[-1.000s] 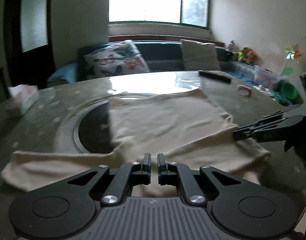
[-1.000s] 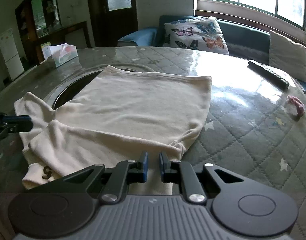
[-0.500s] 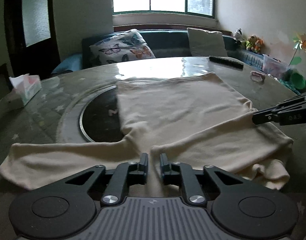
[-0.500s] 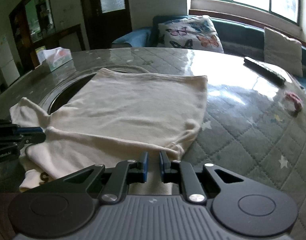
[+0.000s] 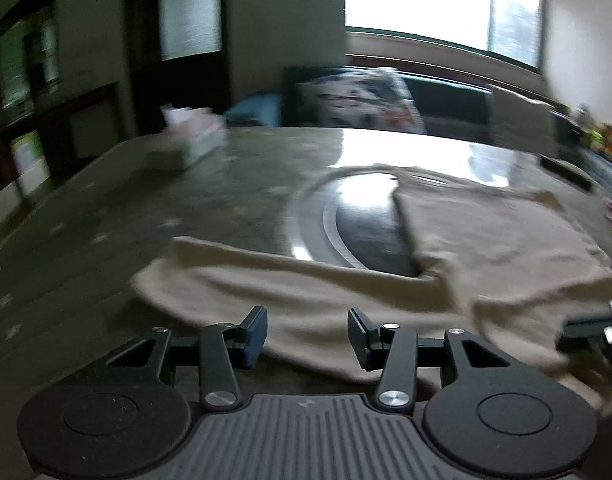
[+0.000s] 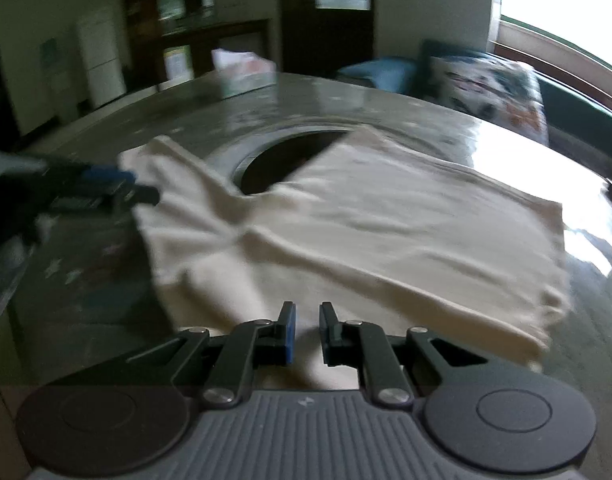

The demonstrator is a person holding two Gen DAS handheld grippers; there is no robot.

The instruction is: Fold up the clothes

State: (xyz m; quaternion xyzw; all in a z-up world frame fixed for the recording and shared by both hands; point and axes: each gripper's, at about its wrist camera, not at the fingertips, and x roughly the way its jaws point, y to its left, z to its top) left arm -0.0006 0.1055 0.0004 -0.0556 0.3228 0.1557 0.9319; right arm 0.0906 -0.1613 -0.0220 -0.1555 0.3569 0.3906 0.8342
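Shirt (image 5: 485,248): it lies flat on the table (image 5: 146,216), just ahead of your fingers, one sleeve (image 5: 242,276) spread beyond the left fingertips.
Left gripper (image 5: 307,330): fingers wide apart, holding nothing.
Right gripper (image 6: 304,330): a narrow gap over the near edge; whether it pinches cloth, I cannot tell.
Handling: light, soft, limp; I think it sags and slides on the glossy top.
Hold: take the sleeve end, pinch both layers.
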